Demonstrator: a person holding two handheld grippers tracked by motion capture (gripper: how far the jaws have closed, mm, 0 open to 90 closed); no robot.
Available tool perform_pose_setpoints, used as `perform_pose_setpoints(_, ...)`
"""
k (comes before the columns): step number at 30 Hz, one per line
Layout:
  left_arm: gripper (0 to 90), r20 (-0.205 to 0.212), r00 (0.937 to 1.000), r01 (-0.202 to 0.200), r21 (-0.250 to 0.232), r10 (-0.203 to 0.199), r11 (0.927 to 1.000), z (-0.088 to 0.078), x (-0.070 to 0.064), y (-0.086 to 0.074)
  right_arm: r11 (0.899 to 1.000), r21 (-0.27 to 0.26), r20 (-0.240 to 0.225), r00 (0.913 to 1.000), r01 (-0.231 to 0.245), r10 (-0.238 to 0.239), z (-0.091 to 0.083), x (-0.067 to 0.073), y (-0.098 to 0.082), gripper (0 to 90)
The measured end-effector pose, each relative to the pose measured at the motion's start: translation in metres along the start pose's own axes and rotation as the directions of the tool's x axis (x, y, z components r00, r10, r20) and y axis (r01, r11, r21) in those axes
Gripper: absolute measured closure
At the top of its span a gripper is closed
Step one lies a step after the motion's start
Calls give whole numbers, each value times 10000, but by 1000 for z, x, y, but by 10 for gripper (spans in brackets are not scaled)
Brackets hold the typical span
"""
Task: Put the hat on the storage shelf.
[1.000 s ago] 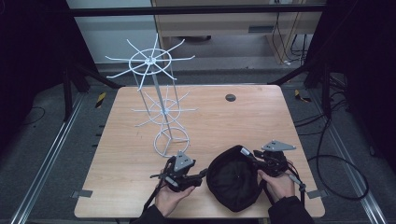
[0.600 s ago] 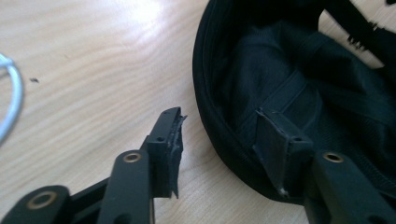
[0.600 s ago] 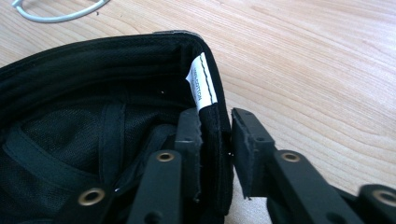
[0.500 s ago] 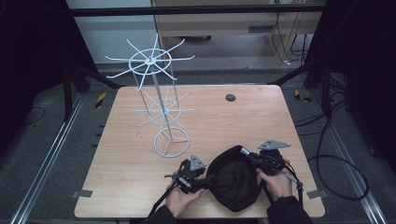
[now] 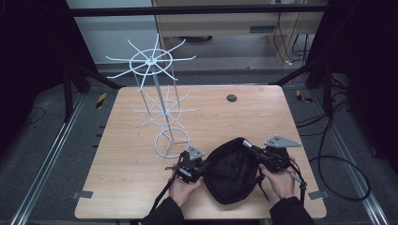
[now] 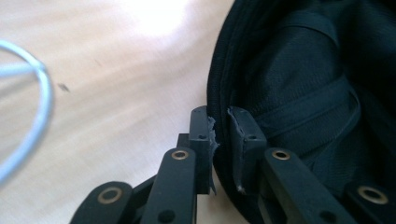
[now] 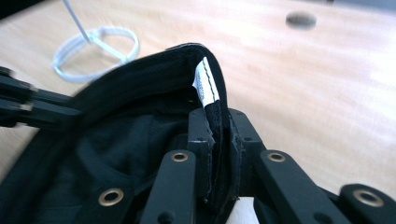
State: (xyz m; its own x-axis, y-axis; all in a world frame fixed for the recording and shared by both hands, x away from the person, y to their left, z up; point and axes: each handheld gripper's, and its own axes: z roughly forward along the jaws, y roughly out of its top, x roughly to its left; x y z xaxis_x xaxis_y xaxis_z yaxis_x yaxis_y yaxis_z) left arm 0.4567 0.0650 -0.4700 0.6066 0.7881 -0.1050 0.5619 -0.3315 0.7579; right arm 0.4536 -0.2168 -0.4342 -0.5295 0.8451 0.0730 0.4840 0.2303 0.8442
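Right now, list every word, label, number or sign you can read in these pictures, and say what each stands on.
No text can be read in any view.
White sewn-in tag on the rim of the black bag: any print on it is too small and blurred to read.
Yellow-and-black striped markers on the floor beside the table: hazard stripes, no words.

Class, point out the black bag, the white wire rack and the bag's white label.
black bag (image 5: 232, 176), high view, middle of its fabric
white wire rack (image 5: 159, 101), high view, upright pole
white label (image 7: 205, 85), right gripper view, its face
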Motion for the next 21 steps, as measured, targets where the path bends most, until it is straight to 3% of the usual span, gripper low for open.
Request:
perform_pose_setpoints(4, 808, -340, 9994, -100, -370, 87, 9993, 5, 2, 13, 9965, -815, 45, 9998, 191, -187, -10, 6, 10, 814)
perform_pose_setpoints(9, 810, -390, 9992, 102, -826, -134, 9965, 15, 3, 27, 9882, -1501, 98, 9995, 308, -297, -23, 10, 18, 815)
perform_pose_setpoints(14, 810, -343, 9986, 362, -1168, -405, 9925, 28, 5, 40, 9823, -1756, 233, 9978, 656, -625, -29, 14, 23, 815)
perform_pose_setpoints(17, 807, -326, 9994, 82, -1349, -127, 9908, 35, 7, 45, 9792, -1870, 179, 9969, 784, -764, -32, 14, 24, 815)
perform_pose_setpoints(21, 795, -136, 9993, 331, -1527, -356, 9877, 46, 11, 48, 9770, -1905, 5, 9952, 960, -977, -34, 14, 23, 815)
